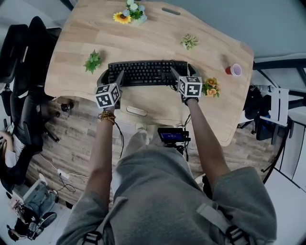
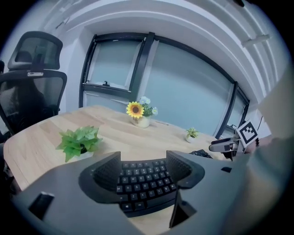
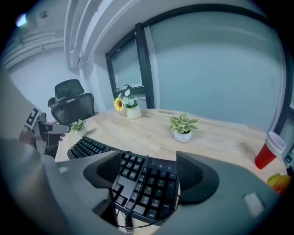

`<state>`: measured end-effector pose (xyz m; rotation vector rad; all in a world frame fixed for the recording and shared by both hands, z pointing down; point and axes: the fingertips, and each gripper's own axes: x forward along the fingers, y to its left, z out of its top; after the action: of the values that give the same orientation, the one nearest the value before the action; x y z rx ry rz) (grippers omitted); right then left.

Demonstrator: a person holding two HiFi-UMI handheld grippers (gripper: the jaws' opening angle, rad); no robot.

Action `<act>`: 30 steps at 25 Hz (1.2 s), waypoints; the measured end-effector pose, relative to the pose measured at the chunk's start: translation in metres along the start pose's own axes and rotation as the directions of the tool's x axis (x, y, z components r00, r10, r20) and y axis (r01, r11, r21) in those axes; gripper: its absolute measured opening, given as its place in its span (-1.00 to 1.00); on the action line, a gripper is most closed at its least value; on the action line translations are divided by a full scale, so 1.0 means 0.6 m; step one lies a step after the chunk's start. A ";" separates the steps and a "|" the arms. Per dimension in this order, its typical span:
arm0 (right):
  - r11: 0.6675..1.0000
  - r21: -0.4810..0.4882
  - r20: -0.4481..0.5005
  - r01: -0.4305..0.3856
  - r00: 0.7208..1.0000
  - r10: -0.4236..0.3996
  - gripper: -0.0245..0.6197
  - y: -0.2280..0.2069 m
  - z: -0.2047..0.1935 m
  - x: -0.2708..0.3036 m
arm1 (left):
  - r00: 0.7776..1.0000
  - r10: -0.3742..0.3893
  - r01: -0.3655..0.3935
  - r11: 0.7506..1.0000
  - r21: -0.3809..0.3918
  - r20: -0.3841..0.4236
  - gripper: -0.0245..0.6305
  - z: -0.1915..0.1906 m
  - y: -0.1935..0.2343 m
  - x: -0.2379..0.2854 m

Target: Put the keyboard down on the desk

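Observation:
A black keyboard (image 1: 146,72) lies along the near part of the wooden desk (image 1: 158,45). My left gripper (image 1: 111,77) is at its left end and my right gripper (image 1: 183,72) at its right end. Both stand open, jaws wide apart. In the left gripper view the keyboard (image 2: 144,183) shows low between the jaws of the left gripper (image 2: 143,159). The right gripper view has the keyboard's number pad (image 3: 149,186) between the jaws of the right gripper (image 3: 149,160), with a thin black cable draped across the keys. Whether the pads touch the keyboard is unclear.
On the desk stand a green plant (image 1: 92,61) at the left, a sunflower pot (image 1: 130,14) at the back, a small potted plant (image 1: 189,41), orange flowers (image 1: 211,87) beside the right gripper and a red cup (image 1: 234,70). Black office chairs (image 1: 24,62) stand left.

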<state>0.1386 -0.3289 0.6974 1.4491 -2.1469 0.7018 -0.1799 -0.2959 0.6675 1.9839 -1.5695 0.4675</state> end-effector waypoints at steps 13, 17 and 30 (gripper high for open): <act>0.997 -0.077 0.127 0.012 0.992 -0.002 0.24 0.041 0.107 -0.053 | 0.989 -0.051 0.038 0.995 0.097 0.137 0.02 0.112 -0.056 -0.041; 0.996 -0.090 0.181 0.015 0.983 0.002 0.24 0.056 0.146 -0.076 | 0.980 -0.069 0.042 0.989 0.142 0.189 0.02 0.155 -0.079 -0.063; 0.987 -0.155 0.402 0.048 0.915 0.018 0.24 0.134 0.292 -0.196 | 0.901 -0.174 0.054 0.954 0.295 0.397 0.02 0.308 -0.172 -0.177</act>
<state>0.0890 -0.3322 0.4772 1.6284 -2.4249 0.2219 -0.1203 -0.3128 0.4387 2.5102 -1.6938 0.2278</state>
